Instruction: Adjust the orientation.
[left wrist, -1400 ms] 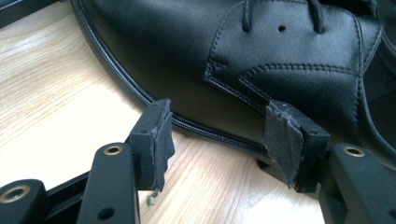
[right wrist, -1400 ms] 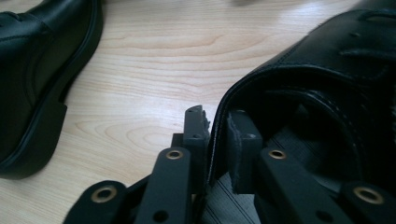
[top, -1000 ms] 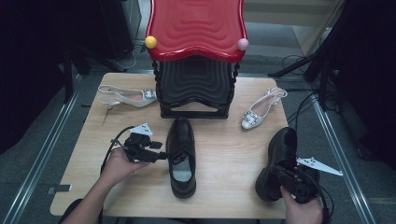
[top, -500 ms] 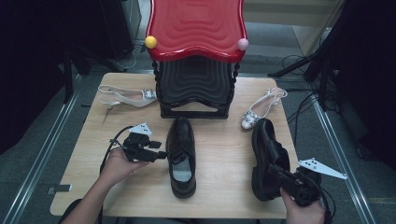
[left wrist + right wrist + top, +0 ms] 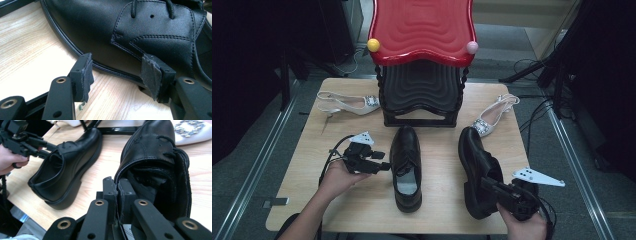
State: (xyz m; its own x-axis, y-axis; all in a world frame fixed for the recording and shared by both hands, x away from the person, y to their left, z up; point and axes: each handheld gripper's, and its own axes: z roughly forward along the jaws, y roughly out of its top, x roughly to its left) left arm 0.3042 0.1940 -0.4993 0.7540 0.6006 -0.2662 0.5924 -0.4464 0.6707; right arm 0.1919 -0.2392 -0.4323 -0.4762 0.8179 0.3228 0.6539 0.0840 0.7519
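The work in hand looks like pairing two black leather lace-up shoes in front of the red-topped, black wavy-tiered shoe rack. The right gripper is clamped on the heel collar of one black lace-up shoe; in the right gripper view its jaws are pressed together with the leather edge pinched between them. That shoe sits in front of the rack's right corner, toe pointing toward the rack, and whether its sole rests fully on the light wooden table is hard to tell.

The second black lace-up shoe lies in front of the rack's middle, toe toward it. The left gripper waits just beside this shoe's left flank, jaws spread apart and holding nothing; in the left gripper view its pads stand near the welt of the shoe.

Judging by this, the step is bringing the held shoe alongside its mate. The next move calls for sliding it leftward, parallel and level with the other toe, then releasing.
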